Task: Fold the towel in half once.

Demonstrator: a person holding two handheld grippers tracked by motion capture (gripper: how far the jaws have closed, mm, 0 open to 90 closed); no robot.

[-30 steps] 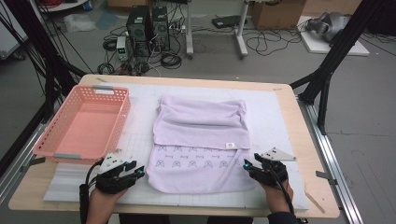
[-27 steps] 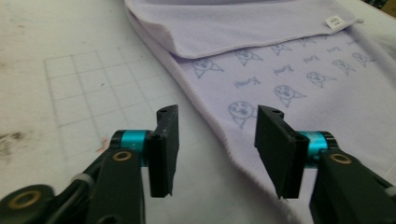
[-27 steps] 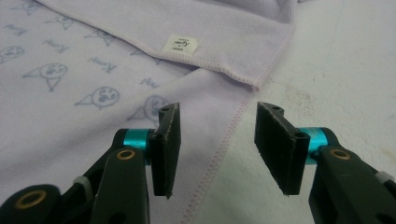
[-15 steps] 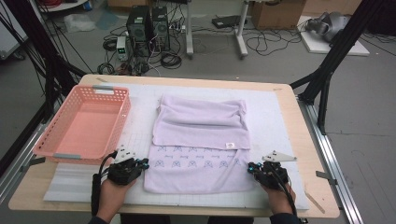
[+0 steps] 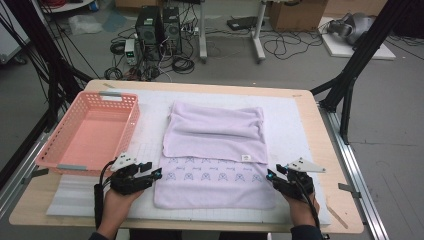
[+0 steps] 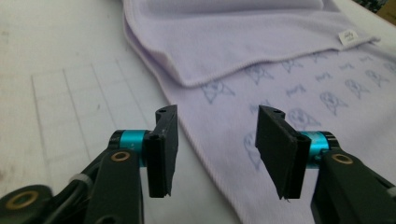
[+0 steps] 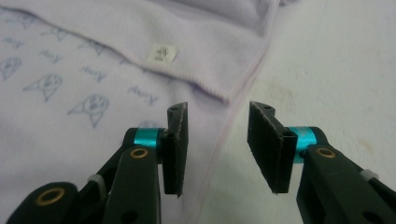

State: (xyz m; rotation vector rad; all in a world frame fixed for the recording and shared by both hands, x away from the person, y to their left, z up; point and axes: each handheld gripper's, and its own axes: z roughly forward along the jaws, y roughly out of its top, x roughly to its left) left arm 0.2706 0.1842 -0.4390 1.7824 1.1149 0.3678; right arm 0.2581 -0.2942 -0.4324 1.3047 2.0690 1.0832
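Note:
A lilac towel (image 5: 214, 131) lies on the white mat (image 5: 292, 117), its top part folded down over a lower layer printed with small animal faces. My left gripper (image 5: 153, 173) lies at the towel's lower left edge. In the left gripper view the left gripper (image 6: 218, 122) has just been opening, and the towel's edge (image 6: 205, 135) lies loose under the gap. My right gripper (image 5: 270, 175) lies at the lower right edge. In the right gripper view the right gripper (image 7: 217, 119) has also just been opening over the hem (image 7: 219, 140), and nothing is pinched.
A pink plastic basket (image 5: 59, 165) stands on the left of the table (image 5: 332, 165), close to my left hand. A small white label (image 5: 245, 158) marks the fold's right corner. Bare mat lies right of the towel. Black frame legs, cables and computers stand beyond the far edge.
My left hand has shifted slightly toward the towel. The towel's lower part looks spread a little wider than a second ago. The right hand has stayed in place.

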